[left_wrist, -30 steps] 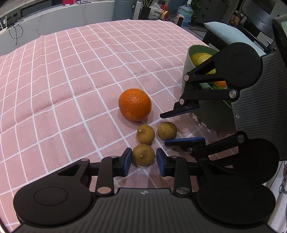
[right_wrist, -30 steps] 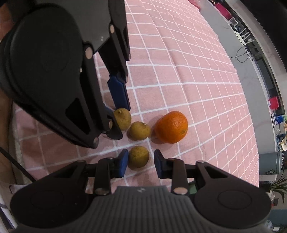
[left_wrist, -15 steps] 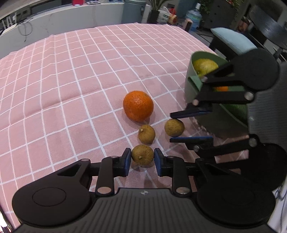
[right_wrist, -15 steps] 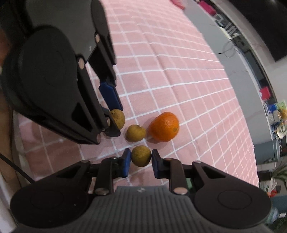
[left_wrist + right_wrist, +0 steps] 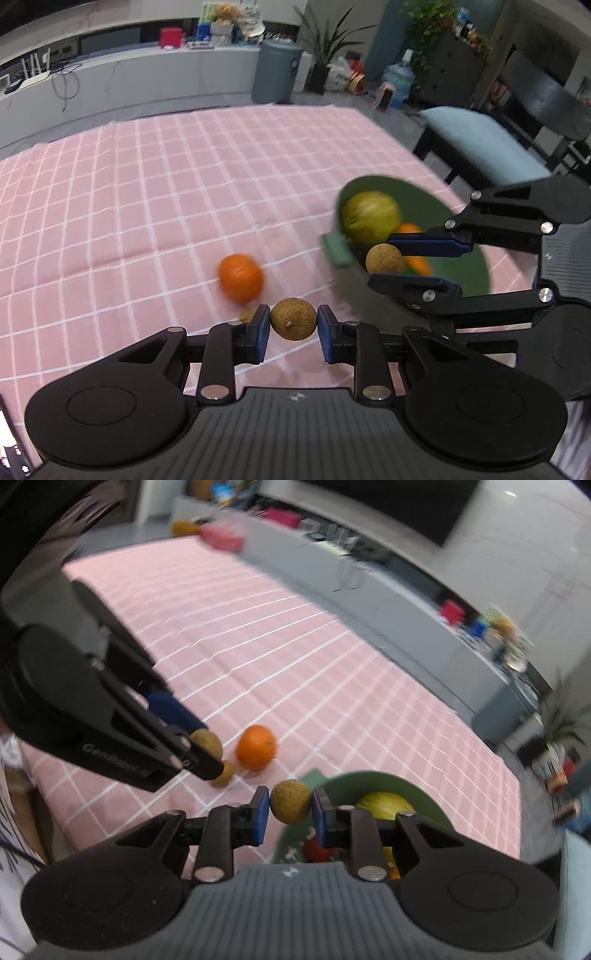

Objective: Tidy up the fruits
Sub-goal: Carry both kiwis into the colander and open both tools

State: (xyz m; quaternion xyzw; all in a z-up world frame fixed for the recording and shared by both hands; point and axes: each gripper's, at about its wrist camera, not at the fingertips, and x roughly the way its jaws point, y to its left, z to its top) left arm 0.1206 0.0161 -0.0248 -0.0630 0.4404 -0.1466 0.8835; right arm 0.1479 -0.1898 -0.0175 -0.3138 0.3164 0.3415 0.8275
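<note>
Left claw [image 5: 293, 326]: blue pads clamped on a small brown round fruit [image 5: 293, 319], one pad each side, stem end facing the camera. It's held up off the pink checked cloth [image 5: 147, 206] covering the surface.

Right claw [image 5: 287, 808]: also clamped, on a second brown fruit [image 5: 290, 801], held at the near rim of the green bowl [image 5: 417, 794]. From the left wrist view the same claw sits over the bowl opening with the fruit between its pads.

In the bowl: a large yellow-green fruit [image 5: 369, 218] and something orange [image 5: 415, 258] partly hidden behind the right claw's fingers. The right wrist view also shows a red item low in the bowl, too hidden to identify.

On the cloth: an orange [image 5: 241, 277], left of the bowl and apart from it. A third brown fruit [image 5: 223, 773] lies just beside the orange, mostly hidden behind the left claw.

Background: blue-cushioned bench [image 5: 480, 142] past the surface edge, grey bin [image 5: 277, 70], potted plants. Both views show motion blur.
</note>
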